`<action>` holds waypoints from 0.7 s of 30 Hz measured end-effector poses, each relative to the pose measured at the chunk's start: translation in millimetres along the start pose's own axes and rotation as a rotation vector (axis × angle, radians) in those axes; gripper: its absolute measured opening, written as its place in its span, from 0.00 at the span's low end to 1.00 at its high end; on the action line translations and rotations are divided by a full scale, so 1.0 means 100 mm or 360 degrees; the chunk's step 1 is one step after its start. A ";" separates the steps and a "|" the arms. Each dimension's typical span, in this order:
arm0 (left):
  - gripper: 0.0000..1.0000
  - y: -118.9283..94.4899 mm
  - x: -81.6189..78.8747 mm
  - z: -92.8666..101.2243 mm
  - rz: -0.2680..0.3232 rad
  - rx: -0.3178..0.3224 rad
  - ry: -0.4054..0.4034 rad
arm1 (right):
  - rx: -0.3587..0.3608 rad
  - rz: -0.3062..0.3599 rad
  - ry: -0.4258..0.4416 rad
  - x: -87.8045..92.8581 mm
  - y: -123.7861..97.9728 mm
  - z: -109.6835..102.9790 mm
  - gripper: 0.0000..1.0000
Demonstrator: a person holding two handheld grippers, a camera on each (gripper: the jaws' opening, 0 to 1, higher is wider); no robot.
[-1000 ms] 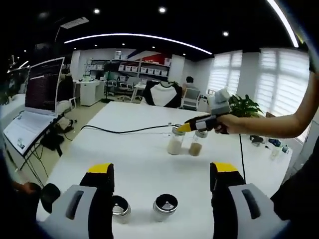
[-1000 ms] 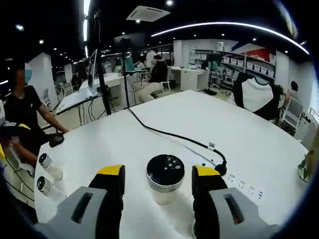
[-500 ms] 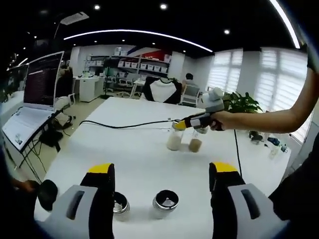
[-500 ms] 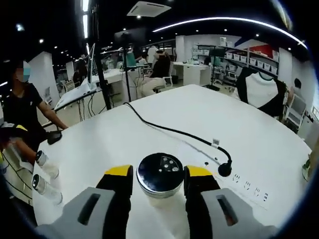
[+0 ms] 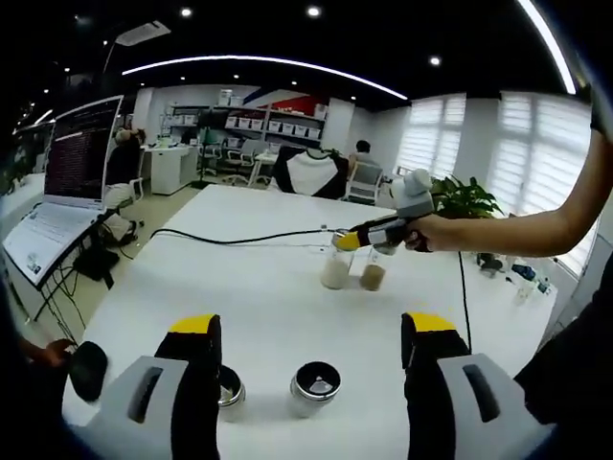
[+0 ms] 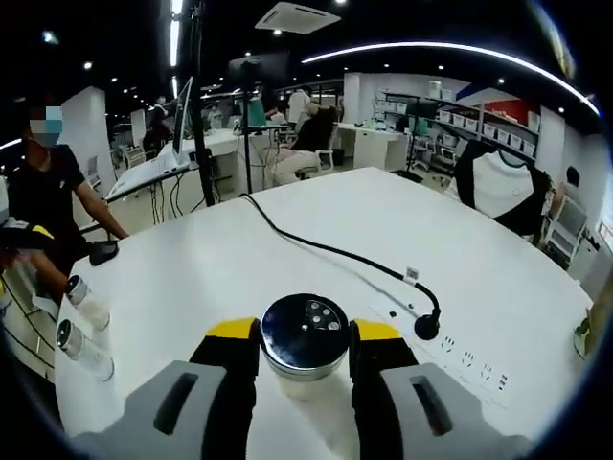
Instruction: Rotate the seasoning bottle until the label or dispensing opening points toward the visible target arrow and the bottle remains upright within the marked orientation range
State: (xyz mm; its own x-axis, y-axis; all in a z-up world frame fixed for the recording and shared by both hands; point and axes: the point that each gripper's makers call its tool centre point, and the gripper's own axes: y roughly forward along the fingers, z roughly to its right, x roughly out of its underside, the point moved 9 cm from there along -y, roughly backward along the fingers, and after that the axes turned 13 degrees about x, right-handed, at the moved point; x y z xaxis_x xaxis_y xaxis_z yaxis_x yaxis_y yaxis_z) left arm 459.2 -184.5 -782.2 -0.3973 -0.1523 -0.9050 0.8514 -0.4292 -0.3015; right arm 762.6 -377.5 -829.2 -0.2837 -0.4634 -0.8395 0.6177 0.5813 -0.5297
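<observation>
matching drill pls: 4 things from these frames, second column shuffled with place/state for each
Things:
1. right tool
2. left tool
3. black cable
4. laptop

States/places:
A. runs across the white table
B. stands on a stand beside the table, screen lit
C. shut on the black-lidded seasoning bottle
D. open, above two metal-capped jars

Pairs: 1-C, 2-D, 3-A, 4-B
</observation>
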 end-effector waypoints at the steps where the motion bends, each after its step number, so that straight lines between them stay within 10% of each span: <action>1: 0.81 0.00 0.00 0.00 -0.0002 0.0002 -0.0001 | -0.0003 -0.0001 -0.0003 0.00 0.00 0.00 0.34; 21: 0.81 -0.11 0.12 0.33 -0.0054 0.0133 0.0101 | -0.0051 0.0023 -0.0052 0.38 -0.76 -0.38 0.34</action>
State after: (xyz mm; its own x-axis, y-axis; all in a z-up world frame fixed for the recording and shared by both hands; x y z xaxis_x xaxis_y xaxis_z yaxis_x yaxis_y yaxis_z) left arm 433.7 -211.0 -779.4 -0.4007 -0.0809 -0.9126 0.8052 -0.5063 -0.3087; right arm 676.8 -414.0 -825.6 -0.2508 -0.4761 -0.8428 0.5977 0.6087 -0.5217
